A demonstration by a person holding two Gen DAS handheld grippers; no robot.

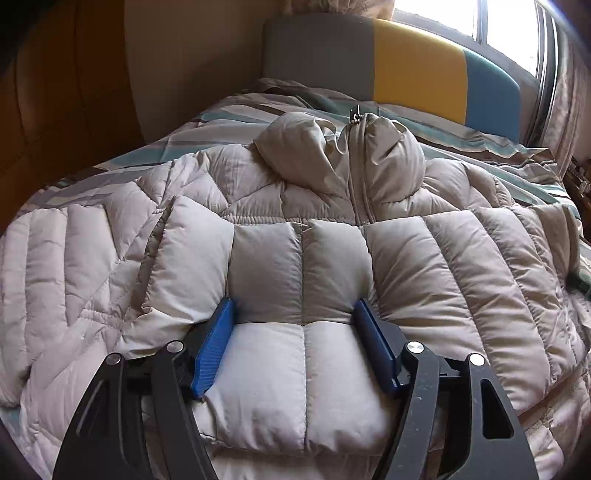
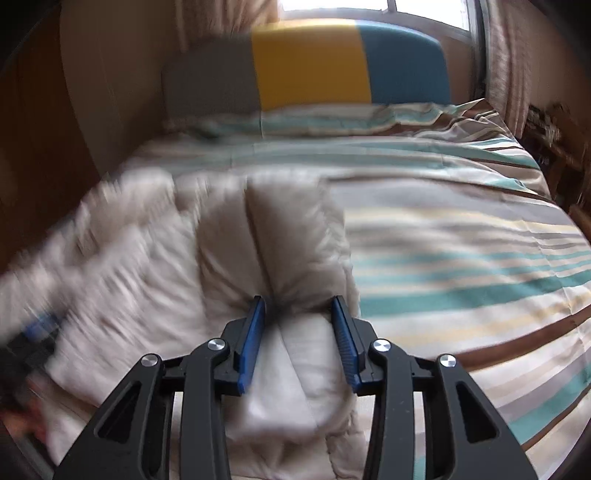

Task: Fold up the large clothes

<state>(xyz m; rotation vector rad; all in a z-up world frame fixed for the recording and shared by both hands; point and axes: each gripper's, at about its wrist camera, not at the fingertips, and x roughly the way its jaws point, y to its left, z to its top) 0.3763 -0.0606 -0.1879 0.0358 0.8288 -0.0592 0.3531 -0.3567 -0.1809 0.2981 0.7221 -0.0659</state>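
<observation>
Blue-padded fingers (image 1: 216, 347) of the left gripper (image 1: 295, 314) fill the bottom of the left wrist view, set wide on either side of a folded-up quilted panel of the puffer jacket (image 1: 461, 266). Whether they squeeze that thick roll or merely straddle it, I cannot tell. The right gripper (image 2: 298, 314) looks clamped on another bunched fold at lower centre of its blurred view, probably so both hands can carry the hem up together. One beige jacket, zipped, lies spread over the striped bedding (image 2: 461, 240), its hood (image 1: 332, 155) pointing to the upper middle of the frame toward the three-colour headboard (image 1: 417, 66). I count two grippers, one jacket, one bed and one window (image 1: 480, 22) at upper right.
</observation>
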